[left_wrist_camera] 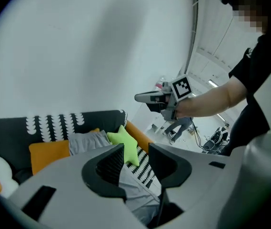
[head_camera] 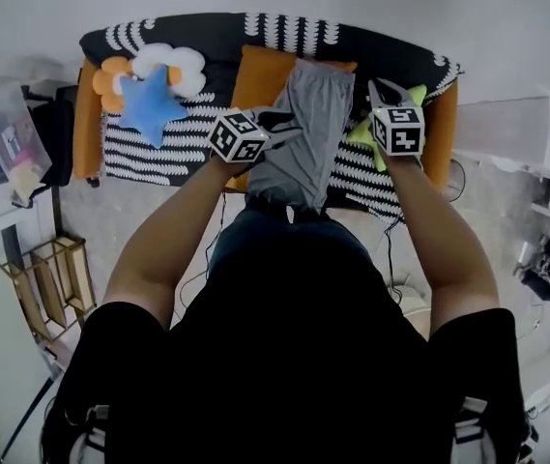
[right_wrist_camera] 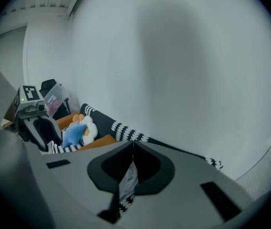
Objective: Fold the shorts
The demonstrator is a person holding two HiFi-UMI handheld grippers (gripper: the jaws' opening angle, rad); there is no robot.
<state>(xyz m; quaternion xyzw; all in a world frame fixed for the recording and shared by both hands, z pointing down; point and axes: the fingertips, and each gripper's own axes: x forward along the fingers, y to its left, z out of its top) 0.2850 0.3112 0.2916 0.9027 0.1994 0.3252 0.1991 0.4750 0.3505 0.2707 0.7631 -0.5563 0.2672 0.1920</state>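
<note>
Here, shorts (head_camera: pixel 305 133) beside left fingers (head_camera: pixel 276 120).

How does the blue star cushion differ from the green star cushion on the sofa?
In the head view the blue star cushion lies at the sofa's left end, the green star cushion at its right. The blue one overlaps a white flower cushion and shows whole; the green one is partly hidden behind the right tool. Both are star-shaped, with the shorts between them.

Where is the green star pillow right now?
Head view: the green star pillow lies on the sofa's right side, just right of the gray shorts, partly hidden under the right gripper.
</note>
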